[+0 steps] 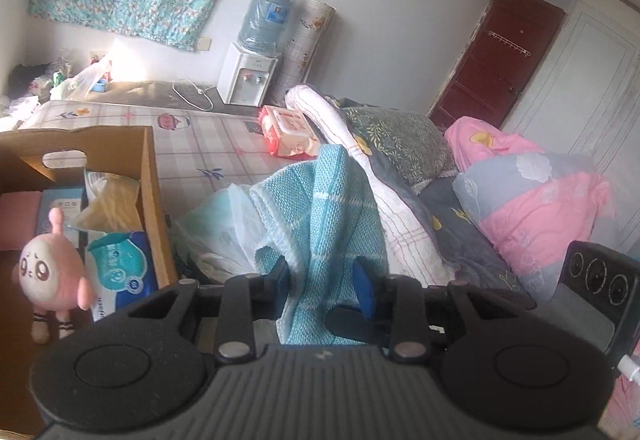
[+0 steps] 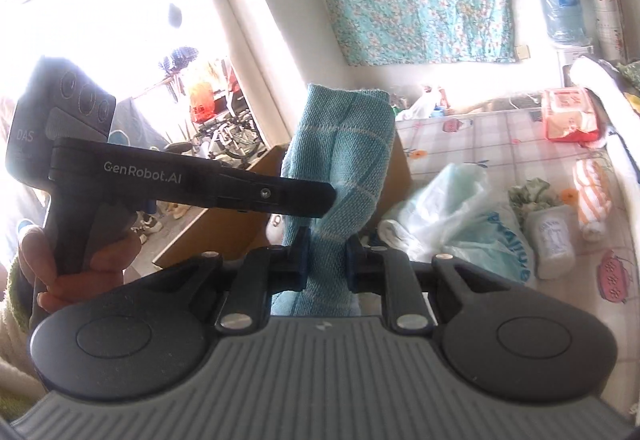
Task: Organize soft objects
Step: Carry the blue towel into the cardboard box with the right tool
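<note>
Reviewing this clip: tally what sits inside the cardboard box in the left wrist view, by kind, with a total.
Cardboard box contents visible in the left wrist view:
Pink plush toy: 1
Blue wet-wipes pack: 1
Light blue packet: 1
Clear plastic bag: 1
Pink flat item: 1
Total: 5
The teal towel, held by both claws, is outside the box.

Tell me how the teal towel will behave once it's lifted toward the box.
The towel will probably stay floppy: it drapes in folds between both grippers, left and right. Its coarse weave looks grippy, so slipping seems unlikely. Loose ends may drag or snag on the box rim.
</note>
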The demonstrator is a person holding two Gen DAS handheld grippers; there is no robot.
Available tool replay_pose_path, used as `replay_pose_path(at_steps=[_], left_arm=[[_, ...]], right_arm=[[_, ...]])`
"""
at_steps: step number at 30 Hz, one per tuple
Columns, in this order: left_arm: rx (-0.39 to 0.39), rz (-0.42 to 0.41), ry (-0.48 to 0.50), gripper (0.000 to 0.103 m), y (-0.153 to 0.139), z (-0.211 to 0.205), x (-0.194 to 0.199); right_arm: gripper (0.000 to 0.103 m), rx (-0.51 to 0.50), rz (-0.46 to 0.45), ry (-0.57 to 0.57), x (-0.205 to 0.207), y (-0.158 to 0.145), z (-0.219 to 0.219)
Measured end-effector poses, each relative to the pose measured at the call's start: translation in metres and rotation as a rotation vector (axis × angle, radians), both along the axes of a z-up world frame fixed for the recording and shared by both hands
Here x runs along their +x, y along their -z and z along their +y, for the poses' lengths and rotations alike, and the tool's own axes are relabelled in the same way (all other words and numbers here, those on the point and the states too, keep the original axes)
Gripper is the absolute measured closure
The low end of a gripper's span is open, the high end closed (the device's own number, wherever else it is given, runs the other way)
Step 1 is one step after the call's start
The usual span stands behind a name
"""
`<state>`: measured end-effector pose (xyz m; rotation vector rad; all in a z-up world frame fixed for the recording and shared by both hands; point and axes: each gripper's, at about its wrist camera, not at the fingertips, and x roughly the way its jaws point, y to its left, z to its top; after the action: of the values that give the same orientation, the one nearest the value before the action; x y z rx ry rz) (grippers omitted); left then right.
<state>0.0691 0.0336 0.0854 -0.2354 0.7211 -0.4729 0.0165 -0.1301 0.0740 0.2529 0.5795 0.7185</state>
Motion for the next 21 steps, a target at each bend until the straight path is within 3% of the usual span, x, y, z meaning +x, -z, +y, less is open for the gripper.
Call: replay_pose_path(at_steps=[4,7,14,21], left_arm=[[0.036,0.0,-0.139,0.069,-0.017,0.053,0.006],[0.065,0.035,-0.227,0.069,-0.014,0.089,0.016],[0.109,0.152,-0.365,0.068,0.024,0.17,0.056],[0.119,0.248,-0.427,0.068,0.061,0.226,0.09]], right_arm=[[0.087,0.064,0.06,-0.115,0.042,-0.011,0.062],[0.087,0.102,0.158,-0.174,0.074,-0.006,0.104],[0.087,0.122,0.413,-0.223,0.138,0.038,0.201],[0.087,0.088,0.548,-0.198,0.172,0.082,0.257]])
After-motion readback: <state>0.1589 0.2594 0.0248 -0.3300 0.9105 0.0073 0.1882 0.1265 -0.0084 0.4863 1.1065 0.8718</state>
